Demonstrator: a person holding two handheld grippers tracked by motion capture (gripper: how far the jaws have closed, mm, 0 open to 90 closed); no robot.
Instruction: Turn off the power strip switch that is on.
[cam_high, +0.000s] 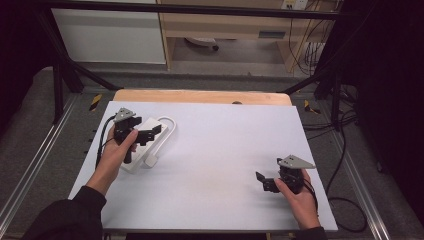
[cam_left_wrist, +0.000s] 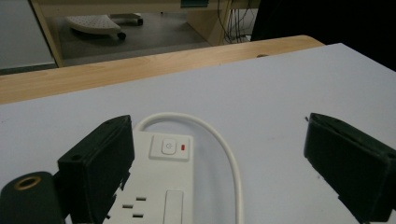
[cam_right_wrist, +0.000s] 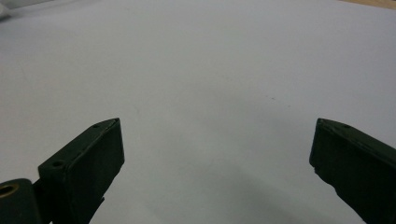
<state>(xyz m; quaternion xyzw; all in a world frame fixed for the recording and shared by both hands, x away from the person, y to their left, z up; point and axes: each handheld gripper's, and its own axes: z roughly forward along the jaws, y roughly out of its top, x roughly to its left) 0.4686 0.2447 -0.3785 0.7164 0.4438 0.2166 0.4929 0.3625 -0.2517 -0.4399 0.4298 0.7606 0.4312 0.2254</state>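
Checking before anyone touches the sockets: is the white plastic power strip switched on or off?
Cannot tell. The white plastic power strip lies flat; beside its switch a small red mark shows, lit or printed is unclear.

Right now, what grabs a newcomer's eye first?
The white power strip at the table's left side, its cord looping beside it and a red mark by its switch. The left tongs hang open over it; the right tongs wait open over bare surface.

White power strip (cam_high: 150, 142) lying flat near the left edge of the pale tabletop, sockets facing up, rocker switch (cam_left_wrist: 170, 147) with a small red mark at its far end, white cord (cam_left_wrist: 224, 140) looping out from that end and curving back alongside
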